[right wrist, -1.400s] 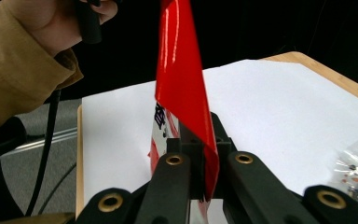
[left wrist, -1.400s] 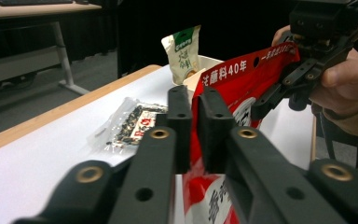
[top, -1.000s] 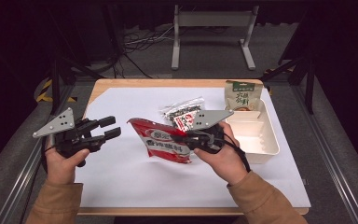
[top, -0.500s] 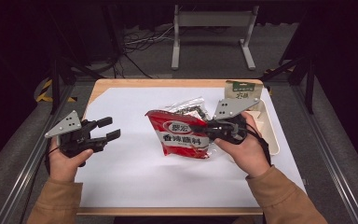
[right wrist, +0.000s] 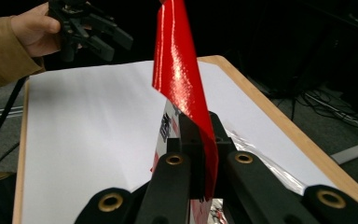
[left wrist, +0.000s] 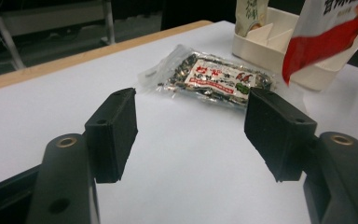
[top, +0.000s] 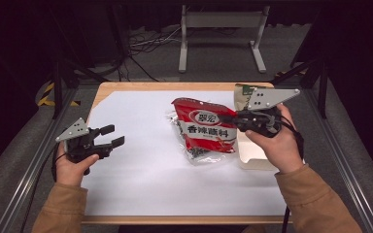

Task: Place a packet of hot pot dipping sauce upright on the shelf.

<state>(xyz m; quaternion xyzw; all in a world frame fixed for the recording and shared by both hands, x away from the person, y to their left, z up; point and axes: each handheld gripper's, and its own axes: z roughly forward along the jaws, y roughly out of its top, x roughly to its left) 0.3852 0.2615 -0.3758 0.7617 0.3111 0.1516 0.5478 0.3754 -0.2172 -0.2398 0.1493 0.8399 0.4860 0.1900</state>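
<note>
White-covered table [top: 141, 189], wooden rim showing at its far edge. White divided tray [left wrist: 279, 44] at the right edge. Red snack bag [top: 205, 127], lifted clear of the table near the tray, its edge clamped between the closed jaws of the right gripper [top: 233, 118]. Clear seaweed packet [left wrist: 209, 79] lying flat beneath the bag, toward the far right. Left gripper [top: 112, 136] above the left edge, jaws apart, just opening further, nothing between them.
</note>
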